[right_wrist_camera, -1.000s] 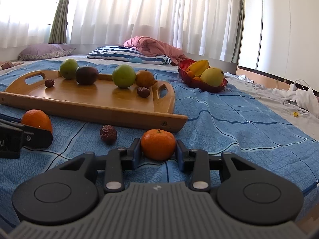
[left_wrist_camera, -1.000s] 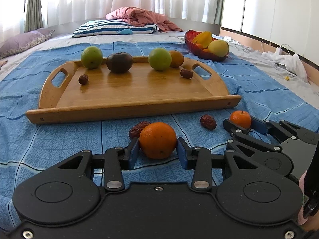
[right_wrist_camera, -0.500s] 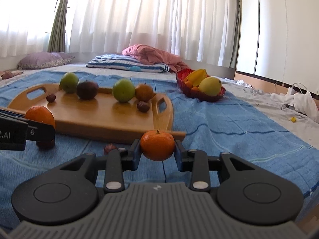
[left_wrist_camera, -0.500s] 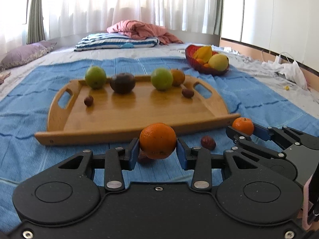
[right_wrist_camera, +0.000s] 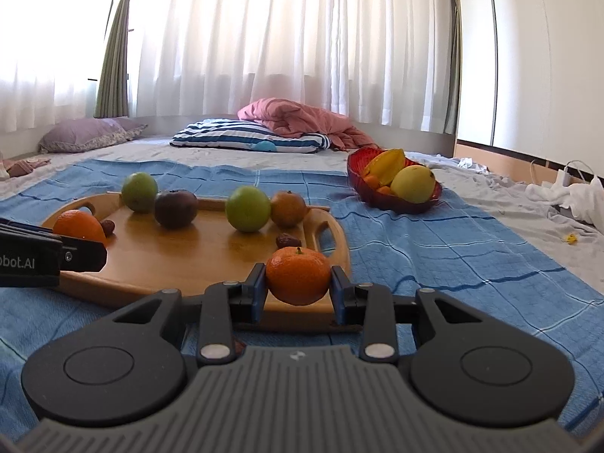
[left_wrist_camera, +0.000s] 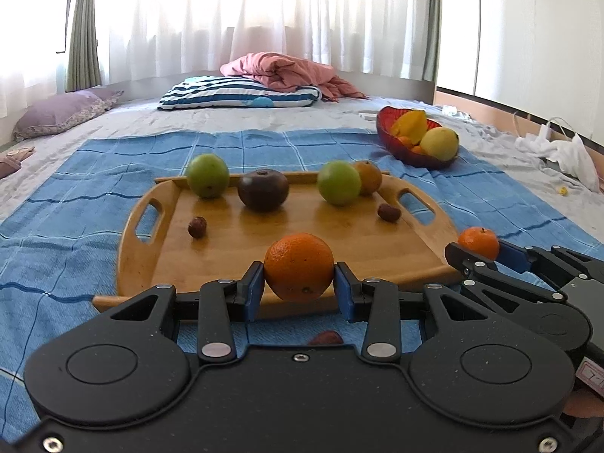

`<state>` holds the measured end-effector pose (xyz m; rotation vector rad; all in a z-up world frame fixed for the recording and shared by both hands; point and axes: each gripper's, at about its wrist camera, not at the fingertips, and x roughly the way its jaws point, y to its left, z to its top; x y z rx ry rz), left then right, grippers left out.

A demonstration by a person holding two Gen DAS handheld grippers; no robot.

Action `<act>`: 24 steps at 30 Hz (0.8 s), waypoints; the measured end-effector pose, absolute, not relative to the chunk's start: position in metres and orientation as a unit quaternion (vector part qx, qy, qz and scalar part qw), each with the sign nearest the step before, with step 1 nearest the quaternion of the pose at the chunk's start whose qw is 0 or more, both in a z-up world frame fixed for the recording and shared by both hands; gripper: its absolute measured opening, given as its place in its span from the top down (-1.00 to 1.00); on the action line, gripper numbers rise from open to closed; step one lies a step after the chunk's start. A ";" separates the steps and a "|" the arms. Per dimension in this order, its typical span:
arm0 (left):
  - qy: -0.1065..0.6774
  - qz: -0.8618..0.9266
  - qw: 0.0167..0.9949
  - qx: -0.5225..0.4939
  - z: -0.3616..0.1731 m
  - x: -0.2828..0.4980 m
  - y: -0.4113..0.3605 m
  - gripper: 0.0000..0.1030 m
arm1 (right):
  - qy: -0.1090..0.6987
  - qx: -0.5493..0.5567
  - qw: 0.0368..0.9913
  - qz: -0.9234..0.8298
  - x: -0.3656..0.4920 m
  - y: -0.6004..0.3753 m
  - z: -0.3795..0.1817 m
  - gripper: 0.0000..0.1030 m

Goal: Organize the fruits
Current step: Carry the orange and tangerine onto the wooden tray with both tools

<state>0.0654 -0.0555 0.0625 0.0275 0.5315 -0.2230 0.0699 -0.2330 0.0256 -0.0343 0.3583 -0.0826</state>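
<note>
My left gripper is shut on an orange, held in the air above the near edge of the wooden tray. Just to its right, my right gripper is shut on a smaller tangerine, also lifted over the tray's near right corner. On the tray stand two green fruits, a dark round fruit, a brownish-orange fruit and two red dates. Another date lies on the blue cloth below my left gripper.
A red bowl with a yellow fruit, starfruit and small oranges sits on the blue cloth to the right behind the tray. Pillows and a pink blanket lie at the far end. White clothes and cables are at the right edge.
Both grippers have risen off the blue cloth with their fruits and now hang over the tray's near edge. The loose dates stayed on the cloth below.
</note>
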 end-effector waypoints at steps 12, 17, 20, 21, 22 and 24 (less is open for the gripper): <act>0.274 -0.094 0.957 0.000 0.062 0.096 -0.044 0.27 | 0.187 -0.009 0.982 -0.028 0.095 -0.225 0.032 0.24; 0.278 -0.085 0.957 -0.002 0.061 0.112 -0.040 0.27 | 0.191 -0.002 0.981 -0.022 0.108 -0.223 0.036 0.24; 0.282 -0.081 0.956 -0.007 0.060 0.123 -0.037 0.27 | 0.194 0.001 0.981 -0.018 0.117 -0.221 0.039 0.24; 0.283 -0.079 0.956 -0.008 0.060 0.126 -0.036 0.27 | 0.195 0.002 0.981 -0.017 0.119 -0.221 0.039 0.24; 0.283 -0.077 0.956 -0.009 0.060 0.130 -0.035 0.27 | 0.196 0.002 0.980 -0.015 0.122 -0.221 0.040 0.24; 0.284 -0.073 0.956 -0.010 0.060 0.137 -0.034 0.27 | 0.199 0.001 0.980 -0.012 0.127 -0.220 0.040 0.24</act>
